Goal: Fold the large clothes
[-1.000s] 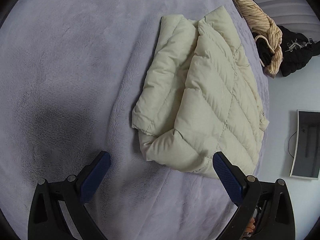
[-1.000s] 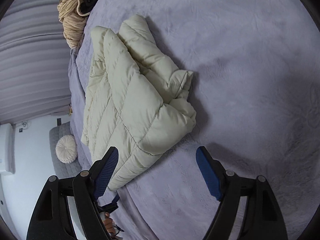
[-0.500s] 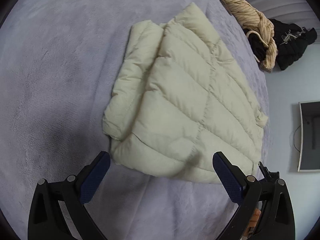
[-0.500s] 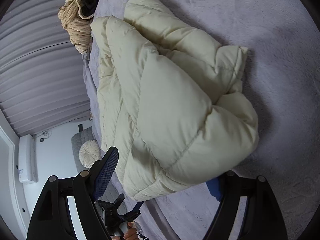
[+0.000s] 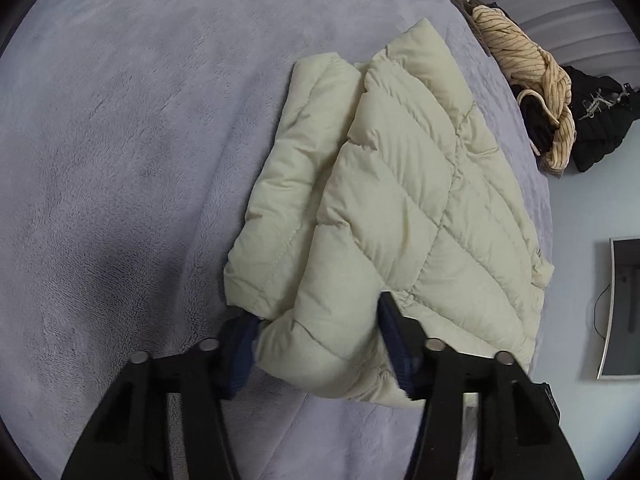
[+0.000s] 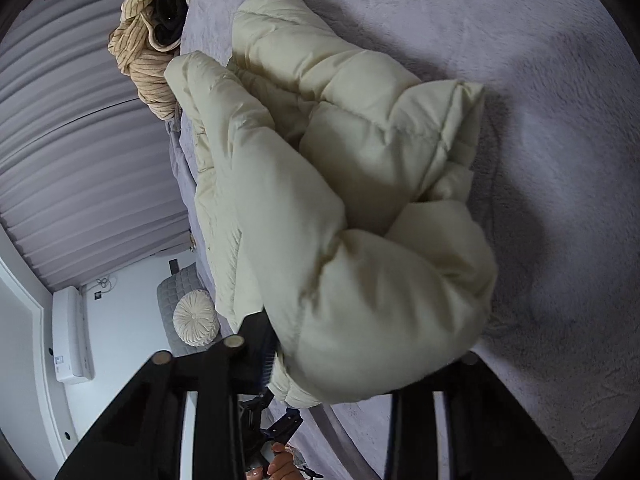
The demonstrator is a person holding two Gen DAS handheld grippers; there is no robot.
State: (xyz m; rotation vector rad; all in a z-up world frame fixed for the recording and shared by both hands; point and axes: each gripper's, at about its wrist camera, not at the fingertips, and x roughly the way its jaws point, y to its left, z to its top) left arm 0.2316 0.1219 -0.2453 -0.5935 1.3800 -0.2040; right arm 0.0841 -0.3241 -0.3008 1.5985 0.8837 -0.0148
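Note:
A cream quilted puffer jacket (image 5: 400, 200) lies folded on the lilac plush bed cover (image 5: 120, 160). My left gripper (image 5: 320, 340) grips its near folded corner. The blue pads dent the padding from both sides as the jaws are closing. In the right wrist view the same jacket (image 6: 320, 200) bulges up close. My right gripper (image 6: 364, 354) has the jacket's near end bunched between its fingers, its jaws closing too. Its right finger is mostly hidden behind the fabric.
A tan striped garment (image 5: 516, 52) and a black one (image 5: 600, 120) lie heaped at the bed's far edge. A flat screen (image 5: 624, 308) hangs on the wall beyond the bed. A round cushion (image 6: 196, 320) sits on a grey seat past the edge. A hand (image 6: 280, 464) shows below.
Both grippers moved in to the jacket's near end and went from wide open to closed on it. The padding now bunches and bulges between the fingers.

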